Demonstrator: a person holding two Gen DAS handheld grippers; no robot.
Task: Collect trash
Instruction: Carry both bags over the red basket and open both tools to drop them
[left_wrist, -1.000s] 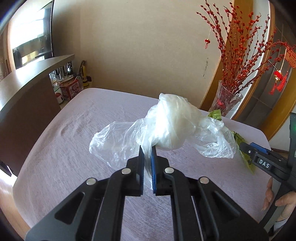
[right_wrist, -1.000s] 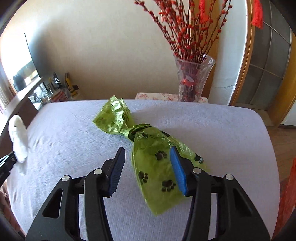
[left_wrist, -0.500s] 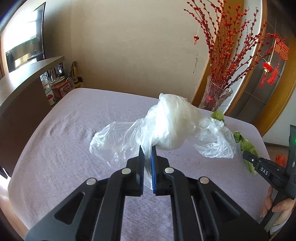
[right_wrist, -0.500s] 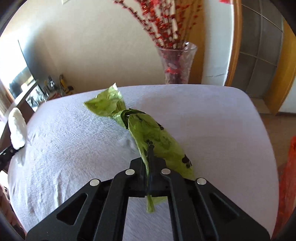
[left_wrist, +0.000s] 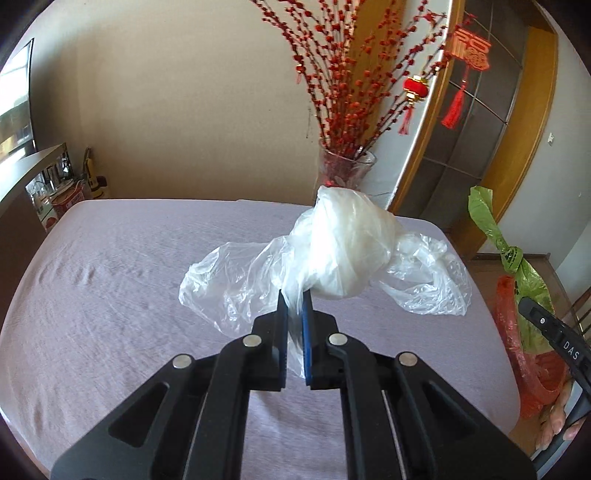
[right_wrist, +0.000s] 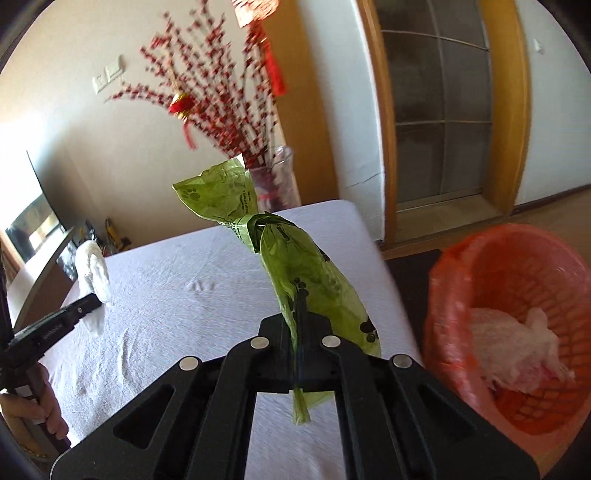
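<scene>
My left gripper (left_wrist: 294, 300) is shut on a crumpled clear plastic bag (left_wrist: 343, 254), held up above the table. In the right wrist view that bag (right_wrist: 94, 269) shows small at the left. My right gripper (right_wrist: 296, 306) is shut on a knotted green bag with black paw prints (right_wrist: 314, 280), lifted off the table; the green bag (left_wrist: 517, 269) also appears at the right edge of the left wrist view. An orange-red waste basket (right_wrist: 461, 266) lined with red plastic stands on the floor to the right of the table, with crumpled white trash (right_wrist: 513, 343) inside.
The table (left_wrist: 110, 280) wears a pale lilac cloth. A glass vase (left_wrist: 345, 168) of red-berry branches stands behind its far edge. A wooden counter (left_wrist: 22, 173) lies at the left, a wood-framed glass door (right_wrist: 443, 110) at the right. A person's hand (right_wrist: 40, 406) grips the left tool.
My right gripper closed on the green bag and lifted it off the table toward the right, bringing the basket into view. My left gripper carried the clear bag rightward.
</scene>
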